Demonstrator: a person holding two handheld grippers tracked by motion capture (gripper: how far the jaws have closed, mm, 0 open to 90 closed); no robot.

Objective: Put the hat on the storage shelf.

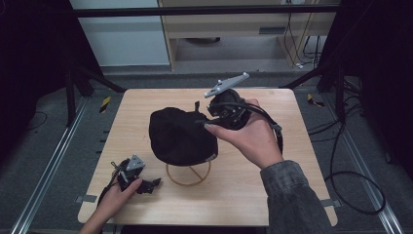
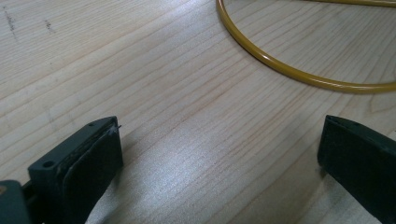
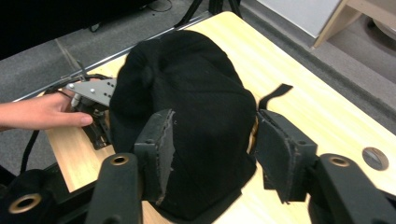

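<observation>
- Nearest the high camera, a grey denim sleeve (image 1: 292, 195) comes up from the bottom edge; its hand (image 1: 248, 139) holds the right gripper (image 1: 225, 113) raised over the far middle of the table, grey three-cornered plate (image 1: 226, 84) on top.
- Right gripper's jaws stand wide apart in its own view, one on either side of the black cap (image 3: 187, 116) — the pads look close to the fabric, but whether they touch it I cannot tell.
- Black cap (image 1: 180, 135) sits near the table's centre, domed up on a stand with a yellow wire ring (image 1: 188, 175) as its base; a short black strap (image 3: 275, 93) sticks out at its far side.
- Left gripper (image 1: 138, 181) lies low at the near left corner of the table, held by the left hand (image 1: 113, 197); its jaws are wide open over bare wood, with the yellow ring (image 2: 299, 70) curving just ahead of them.
- Table (image 1: 146, 105) is pale wood with visible grain — a round hole (image 3: 375, 158) shows near one edge in the right gripper view.
- Around it: grey carpet floor (image 1: 44, 146), metal rails (image 1: 53, 165) along both sides, black-and-yellow tape marks (image 1: 104, 104), loose black cables (image 1: 350, 185) at right, dark curtains at the sides and a pale wooden cabinet (image 1: 243, 24) beyond.
</observation>
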